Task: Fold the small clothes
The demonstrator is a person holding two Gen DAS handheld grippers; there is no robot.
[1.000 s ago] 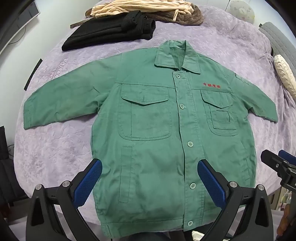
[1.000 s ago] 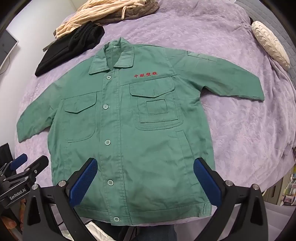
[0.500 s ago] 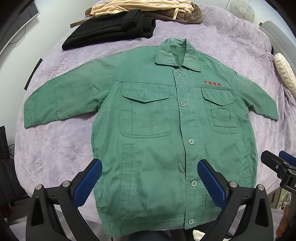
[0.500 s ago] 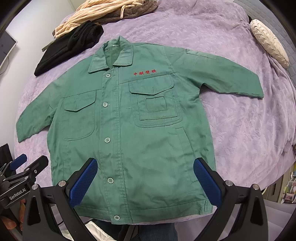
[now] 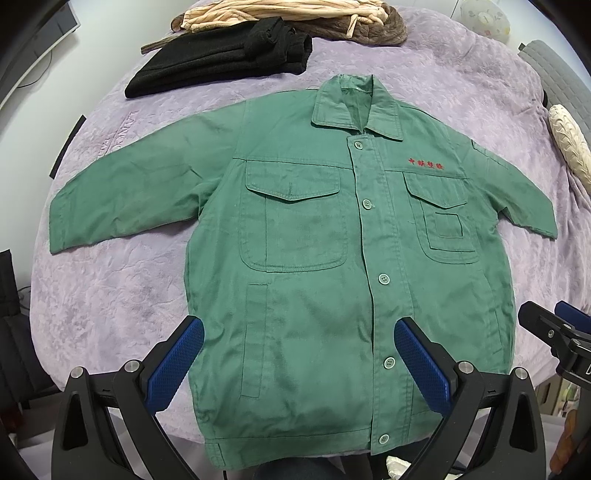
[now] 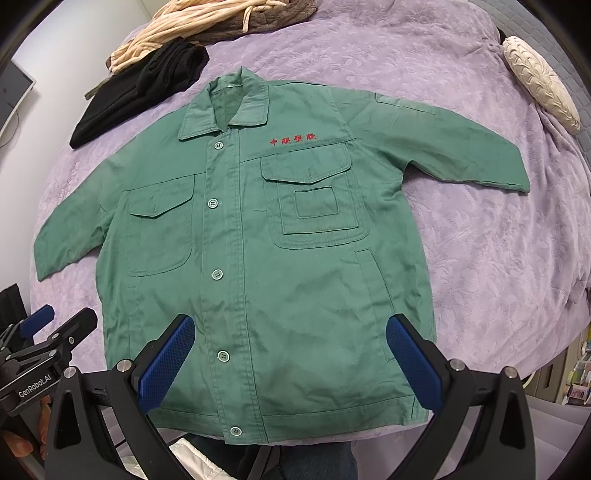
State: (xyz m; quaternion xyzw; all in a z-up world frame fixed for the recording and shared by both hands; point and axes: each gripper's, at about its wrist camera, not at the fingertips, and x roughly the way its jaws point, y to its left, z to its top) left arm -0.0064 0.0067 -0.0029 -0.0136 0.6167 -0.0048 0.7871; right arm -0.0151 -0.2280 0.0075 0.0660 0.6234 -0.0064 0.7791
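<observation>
A small green buttoned jacket [image 5: 306, 266] with red embroidered characters lies flat, front up, on a purple bedspread [image 5: 110, 288], both sleeves spread out; it also shows in the right wrist view [image 6: 266, 258]. My left gripper [image 5: 299, 354] is open and empty, hovering above the jacket's lower hem. My right gripper [image 6: 290, 350] is open and empty, above the hem too. Each gripper shows at the edge of the other's view, the right one [image 5: 557, 336] and the left one [image 6: 48, 332].
A folded black garment [image 5: 229, 55] and a beige and brown pile [image 5: 295, 14] lie at the far edge of the bed. A cream cushion [image 6: 539, 81] lies at the far right. The bed's near edge runs just under the hem.
Both views have shifted slightly; the jacket sits a little lower and closer in the frames. The jacket itself has not moved and both grippers stay open.
</observation>
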